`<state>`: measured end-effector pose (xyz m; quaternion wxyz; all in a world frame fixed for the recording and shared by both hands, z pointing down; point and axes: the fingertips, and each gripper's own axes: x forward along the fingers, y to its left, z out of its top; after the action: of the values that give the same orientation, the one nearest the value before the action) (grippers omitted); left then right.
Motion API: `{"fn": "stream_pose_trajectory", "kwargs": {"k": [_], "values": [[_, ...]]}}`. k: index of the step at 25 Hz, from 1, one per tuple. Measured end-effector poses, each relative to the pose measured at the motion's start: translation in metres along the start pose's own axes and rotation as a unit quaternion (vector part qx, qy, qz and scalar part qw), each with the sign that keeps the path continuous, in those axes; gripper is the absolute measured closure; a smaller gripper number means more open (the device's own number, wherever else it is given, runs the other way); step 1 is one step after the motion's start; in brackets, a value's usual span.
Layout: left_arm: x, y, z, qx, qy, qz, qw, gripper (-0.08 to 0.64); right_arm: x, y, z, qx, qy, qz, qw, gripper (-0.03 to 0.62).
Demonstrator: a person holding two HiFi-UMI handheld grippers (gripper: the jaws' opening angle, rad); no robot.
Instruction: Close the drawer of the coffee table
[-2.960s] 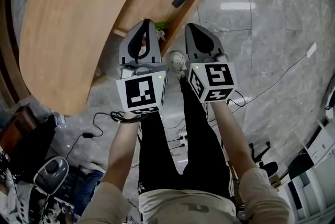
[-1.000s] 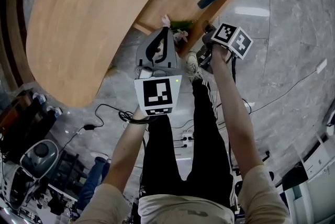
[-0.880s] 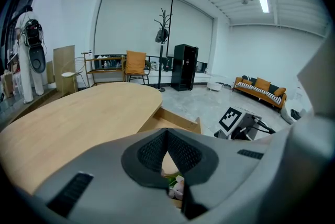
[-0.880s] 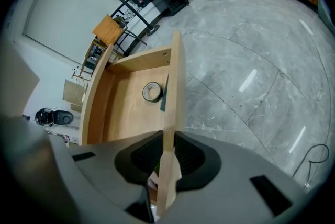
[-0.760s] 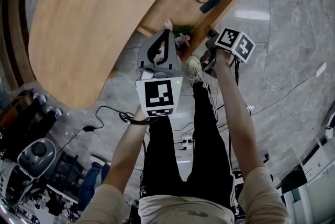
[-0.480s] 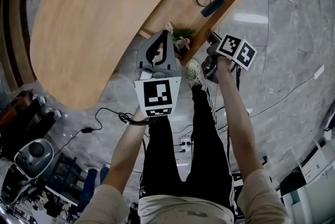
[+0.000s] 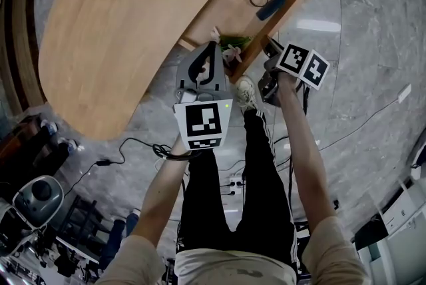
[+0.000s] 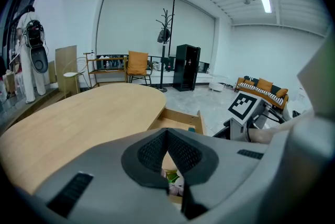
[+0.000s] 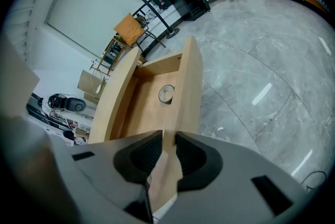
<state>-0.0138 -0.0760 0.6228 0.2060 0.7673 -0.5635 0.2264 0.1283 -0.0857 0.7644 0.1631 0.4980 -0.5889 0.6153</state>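
Grey marble floor (image 7: 373, 77), oval light-wood coffee table (image 7: 120, 24) | its shallow wooden drawer (image 7: 233, 7) stands pulled out | right gripper (image 9: 166, 139) straddles drawer front (image 9: 189, 81), jaws just easing apart, pads touching wood | left gripper (image 8: 167, 133) closed, empty | I'd push squarely, level, along the runners.

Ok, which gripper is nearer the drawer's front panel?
Right. The right gripper straddles the drawer front, the panel between its jaws, which have just been opening. The left gripper hovers shut above the drawer's near end, clear of the panel.
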Motion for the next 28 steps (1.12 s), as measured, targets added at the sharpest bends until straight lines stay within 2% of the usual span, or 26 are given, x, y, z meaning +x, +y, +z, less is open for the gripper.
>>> {"fn": "stream_pose_trajectory", "kwargs": {"k": [6,11,14,16,20,23,28], "values": [[-0.001,0.006,-0.003,-0.005,0.006,0.005,1.0,0.552,0.014,0.042,-0.006,-0.026,0.012,0.038,0.999,0.501],[-0.003,0.011,-0.006,-0.002,0.006,0.008,0.9999,0.552,0.023,0.055,-0.003,-0.044,0.0,0.065,0.997,0.497],[-0.004,0.017,-0.012,-0.005,0.01,0.014,0.9998,0.552,0.026,0.059,-0.004,-0.097,0.013,0.082,0.992,0.495],[-0.004,0.02,-0.016,-0.008,0.012,0.019,0.9997,0.552,0.026,0.061,-0.007,-0.146,0.028,0.094,0.985,0.489],[-0.004,0.023,-0.02,-0.017,0.015,0.026,0.9994,0.552,0.027,0.066,-0.011,-0.262,0.057,0.112,0.957,0.464],[-0.002,0.022,-0.018,-0.015,0.016,0.024,0.9995,0.552,0.028,0.072,-0.012,-0.342,0.081,0.127,0.928,0.449],[0.0,0.017,-0.018,-0.007,0.019,0.015,0.9997,0.552,0.025,0.067,-0.017,-0.443,0.127,0.137,0.877,0.439]]}}
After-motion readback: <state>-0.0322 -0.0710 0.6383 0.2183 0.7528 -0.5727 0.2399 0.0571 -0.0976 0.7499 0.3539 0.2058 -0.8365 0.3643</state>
